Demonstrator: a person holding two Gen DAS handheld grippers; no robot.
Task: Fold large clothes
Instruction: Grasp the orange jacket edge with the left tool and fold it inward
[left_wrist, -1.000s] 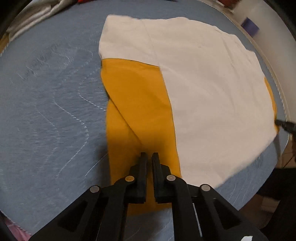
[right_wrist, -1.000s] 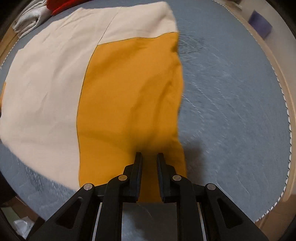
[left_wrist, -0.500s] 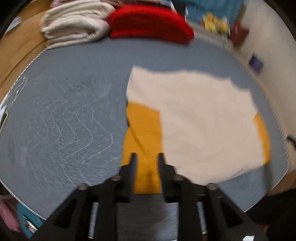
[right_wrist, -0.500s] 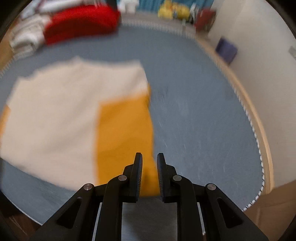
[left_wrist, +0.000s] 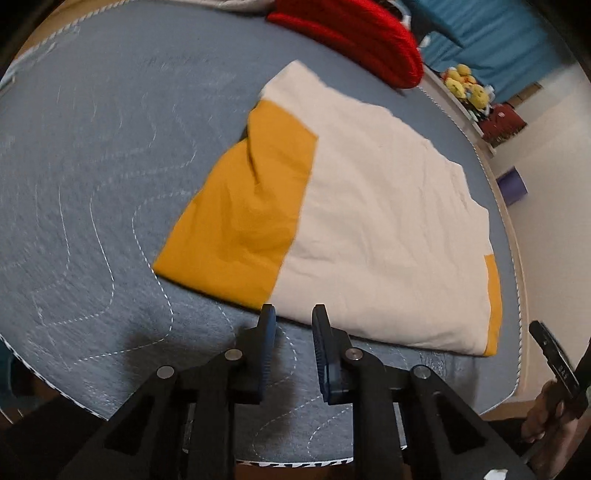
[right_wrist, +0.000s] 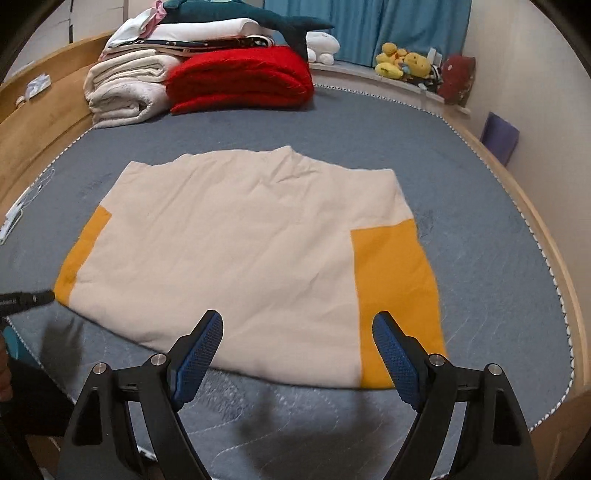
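— Where do we have the garment?

— The cream and orange garment (right_wrist: 243, 254) lies flat on the blue-grey quilted mattress (right_wrist: 498, 280), folded into a broad block. In the right wrist view we see an orange panel (right_wrist: 395, 295) along its right side and a narrower orange strip (right_wrist: 81, 247) on its left, with the cream middle between them.

— And our grippers?

— Our right gripper (right_wrist: 297, 332) is spread wide, its blue pads well apart, hovering over the near hem and holding nothing. Our left gripper (left_wrist: 293, 325) has only a narrow gap between its fingers; nothing sits in that gap, and its tips are just short of the near edge of the cloth, close to where orange meets cream.

— Do we see each tool from the other side?

— Yes. The left gripper's dark tip (right_wrist: 35, 297) pokes in at the left edge of the right wrist view, just beside the near left orange corner. Part of the right tool (left_wrist: 554, 354) shows at the right edge of the left view.

— What lies beyond?

— At the far end, a folded red blanket (right_wrist: 240, 79) beside rolled white towels (right_wrist: 125, 88), yellow plush toys (right_wrist: 402, 62) on the ledge, and blue curtains (right_wrist: 369, 26) behind.
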